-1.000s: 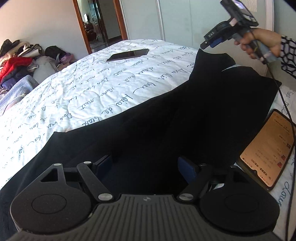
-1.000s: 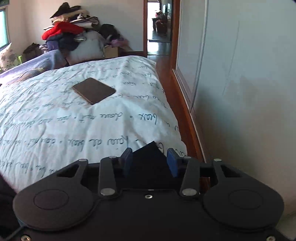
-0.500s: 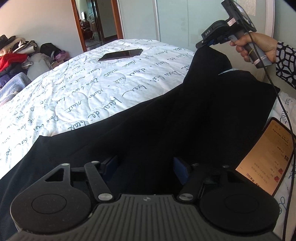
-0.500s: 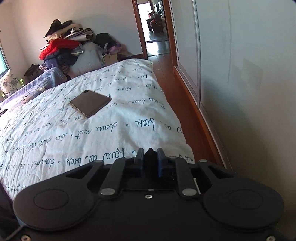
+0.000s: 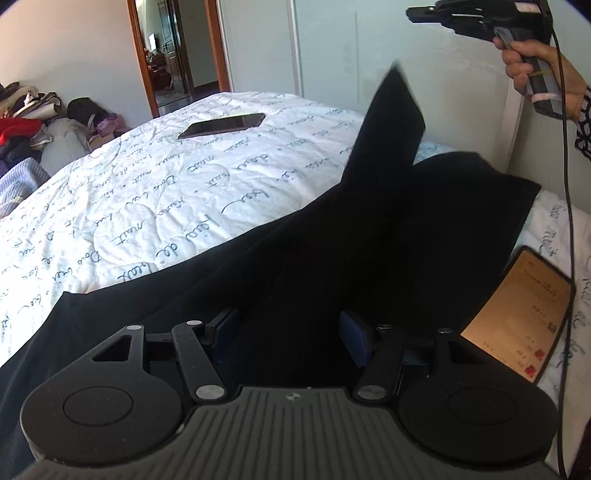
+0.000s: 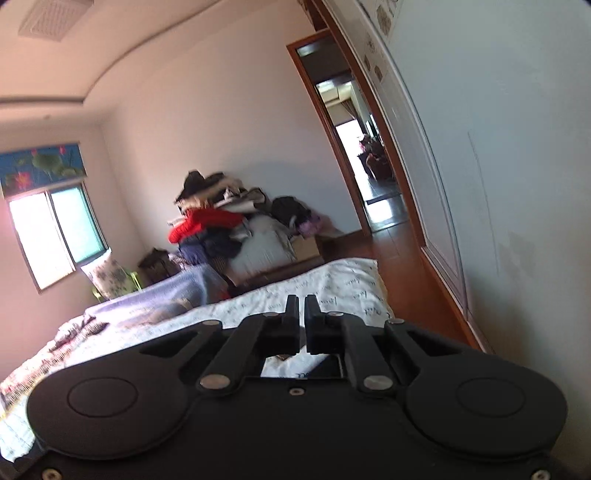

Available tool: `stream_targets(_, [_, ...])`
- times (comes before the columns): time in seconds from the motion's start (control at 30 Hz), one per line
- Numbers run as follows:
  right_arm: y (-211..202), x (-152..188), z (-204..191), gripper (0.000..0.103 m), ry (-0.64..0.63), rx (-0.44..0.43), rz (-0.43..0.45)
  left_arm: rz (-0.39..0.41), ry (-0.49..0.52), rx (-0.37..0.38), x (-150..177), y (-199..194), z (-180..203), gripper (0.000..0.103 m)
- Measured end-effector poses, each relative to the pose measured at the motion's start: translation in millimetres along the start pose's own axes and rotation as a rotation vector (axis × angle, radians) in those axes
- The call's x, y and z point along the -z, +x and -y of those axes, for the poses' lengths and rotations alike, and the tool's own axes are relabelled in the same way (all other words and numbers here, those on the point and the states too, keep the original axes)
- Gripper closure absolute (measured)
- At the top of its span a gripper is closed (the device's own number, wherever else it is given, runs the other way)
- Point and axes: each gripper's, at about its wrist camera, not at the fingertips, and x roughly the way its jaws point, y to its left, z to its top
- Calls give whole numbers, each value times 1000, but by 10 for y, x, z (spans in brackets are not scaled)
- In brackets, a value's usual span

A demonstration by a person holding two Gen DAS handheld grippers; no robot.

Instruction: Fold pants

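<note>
Black pants (image 5: 369, 240) lie across the white lettered bedcover (image 5: 147, 206). My left gripper (image 5: 290, 332) hovers low over their near end. Its blue pads (image 5: 225, 332) stand apart with black cloth between and below them, and I see no squeeze. One leg end (image 5: 393, 110) stands up off the bed, its tip blurred. My right gripper (image 5: 412, 14), held by a hand (image 5: 532, 62), is above and to the right of that tip, with bare wall between them. In the right wrist view the right gripper (image 6: 301, 306) is closing, its jaws almost together, and no cloth shows between them.
A dark phone (image 5: 223, 124) lies far back on the bed, and a lit phone (image 5: 517, 314) lies at the right by the pants. A cable (image 5: 567, 184) hangs from the right gripper. Piled clothes (image 6: 210, 221) fill the far corner. Cupboard doors (image 6: 498, 184) line the right.
The right gripper closed on the leg end, then rose and tilted up toward the room; the leg end lifted off the bed. The left jaws narrowed a little.
</note>
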Motion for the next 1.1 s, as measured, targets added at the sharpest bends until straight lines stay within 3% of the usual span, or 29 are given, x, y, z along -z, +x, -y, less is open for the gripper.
stream_targets(0.1, [-56, 13, 74, 98, 5, 72, -67, 9, 11, -4, -26, -13, 19, 38])
stream_targets(0.3, [454, 399, -189, 97, -86, 196, -419, -20, -16, -8, -35, 35, -24, 38])
stream_targets(0.4, [739, 661, -380, 96, -106, 150, -513, -11, -73, -13, -17, -20, -132, 37])
stream_targets(0.5, [975, 941, -829, 94, -324, 92, -587, -29, -114, -9, 15, -47, -234, 36])
stream_targets(0.57, [1114, 1110, -1113, 77, -479, 80, -614, -52, -127, -14, 41, -40, -281, 36])
stream_targets(0.67, [1348, 1293, -1415, 70, -623, 63, -678, -64, -140, -19, 59, -28, -308, 36])
stream_targets(0.77, [1542, 1379, -1523, 60, -686, 28, -791, -55, -149, 2, 59, -65, -293, 36])
stream_targets(0.9, [1471, 1234, -1467, 55, -706, -3, -817, -35, -103, 9, 88, -133, -239, 34])
stream_targets(1.03, [1288, 1243, -1442, 54, -816, -200, -860, -63, -70, 32, 107, -37, -249, 34])
stream_targets(1.1, [1289, 1292, -1490, 54, -877, -232, -879, -75, -72, 54, 97, 16, -264, 34])
